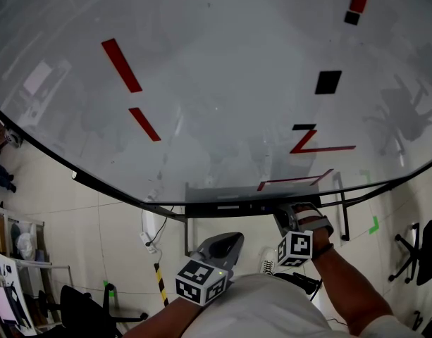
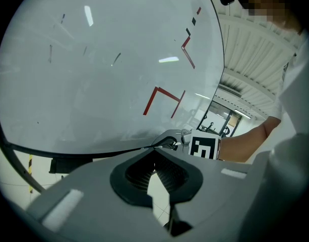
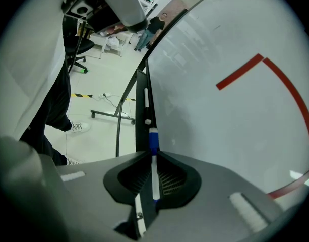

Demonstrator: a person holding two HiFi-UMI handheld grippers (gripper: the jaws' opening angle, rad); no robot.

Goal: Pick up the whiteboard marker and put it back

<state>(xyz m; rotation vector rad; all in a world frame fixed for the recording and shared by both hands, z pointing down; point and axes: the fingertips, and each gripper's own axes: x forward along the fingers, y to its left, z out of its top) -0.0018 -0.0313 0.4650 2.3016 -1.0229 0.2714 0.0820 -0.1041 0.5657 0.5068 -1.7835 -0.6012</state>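
White and glossy, the large whiteboard (image 1: 223, 62) fills the head view, with flat red strips (image 1: 122, 65) and black square magnets (image 1: 328, 82) on it. The right gripper (image 1: 286, 220) reaches up to the narrow black tray (image 1: 230, 208) under the board's lower edge, and the left gripper (image 1: 226, 245) hangs near it, a little lower. The marker itself I cannot make out from here. In the left gripper view the jaws are pressed together at the tips with nothing between them, and the right gripper shows beyond them at the rim of the board. I judge this idle gripper is near enough to bump the other one during the placing. In the right gripper view the jaws are clenched on the whiteboard marker (image 3: 153, 153), which has a white barrel and a blue cap; it points along the tray with the cap ahead. A second slim white marker (image 3: 146, 102) already lies further along the tray, and it seems to be the main obstacle: a push forward could knock it off. The ledge is narrow, so a marker let go tilted or too far outward would probably roll off to the pale tiled floor (image 3: 99, 135).
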